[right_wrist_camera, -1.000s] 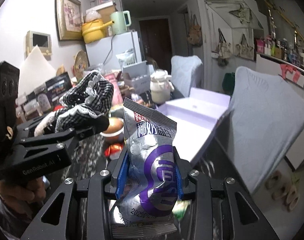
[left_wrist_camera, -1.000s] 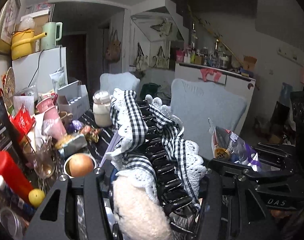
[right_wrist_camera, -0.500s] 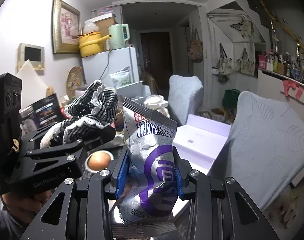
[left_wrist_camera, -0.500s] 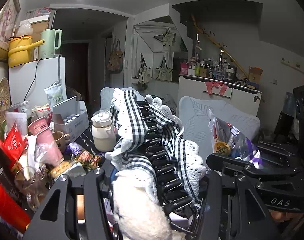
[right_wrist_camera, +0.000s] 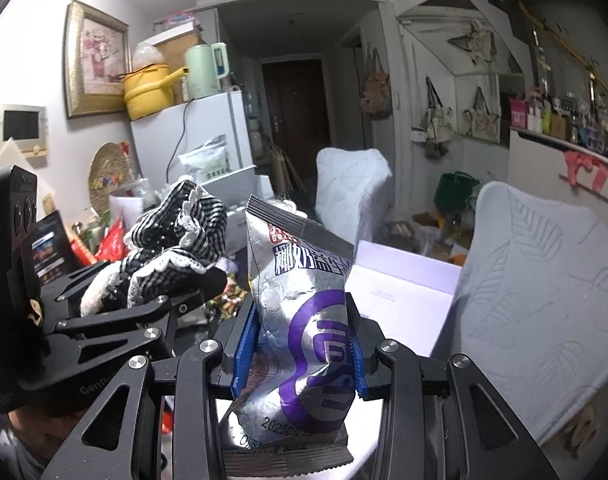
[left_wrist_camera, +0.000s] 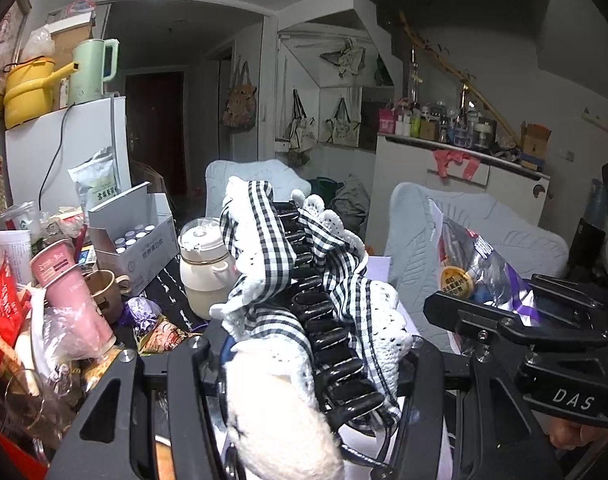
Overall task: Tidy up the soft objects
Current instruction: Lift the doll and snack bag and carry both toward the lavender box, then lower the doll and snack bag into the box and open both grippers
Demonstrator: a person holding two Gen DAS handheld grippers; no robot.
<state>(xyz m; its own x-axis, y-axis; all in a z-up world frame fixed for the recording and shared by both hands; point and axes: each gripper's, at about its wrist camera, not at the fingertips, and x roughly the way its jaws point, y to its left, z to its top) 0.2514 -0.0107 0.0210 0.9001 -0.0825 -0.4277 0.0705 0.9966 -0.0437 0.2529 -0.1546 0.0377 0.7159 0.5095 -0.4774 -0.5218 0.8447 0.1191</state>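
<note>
Left tongs (left_wrist_camera: pixel 304 364) are clenched on the gingham hair clip (left_wrist_camera: pixel 300 280), a big black claw dressed in black-and-white check with white lace edging and a cream fuzzy end nearest my camera. It stands up between the fingers, well above the worktop (left_wrist_camera: pixel 172 292), touching nothing else.

Right tongs (right_wrist_camera: pixel 298 344) are clamped on the silver snack bag (right_wrist_camera: pixel 300 312). The blue pads (right_wrist_camera: pixel 246 344) pinch it at its waist, its crimped top edge stands upright and its bottom seam hangs below the fingers. From the right camera I see my left tongs (right_wrist_camera: pixel 172 280) just beside the bag on its left, close but apart, a narrow gap between them.

Down the left side the worktop is crowded: a pink cup (left_wrist_camera: pixel 70 292) tipped over, a brown mug (left_wrist_camera: pixel 104 288), a cream kettle jug (left_wrist_camera: pixel 206 268), a white carton of small bottles (left_wrist_camera: pixel 140 240) and loose wrappers (left_wrist_camera: pixel 160 332) right up to my left finger. No free room there.

Ahead and to the right lies a pale lilac box (right_wrist_camera: pixel 400 300), its flat face bare and its near edge running under the bag. Beyond it a chair with a quilted pale blue cover (right_wrist_camera: pixel 544 300) closes the right side, and a second covered chair (right_wrist_camera: pixel 352 188) stands further back, with floor showing between them.
</note>
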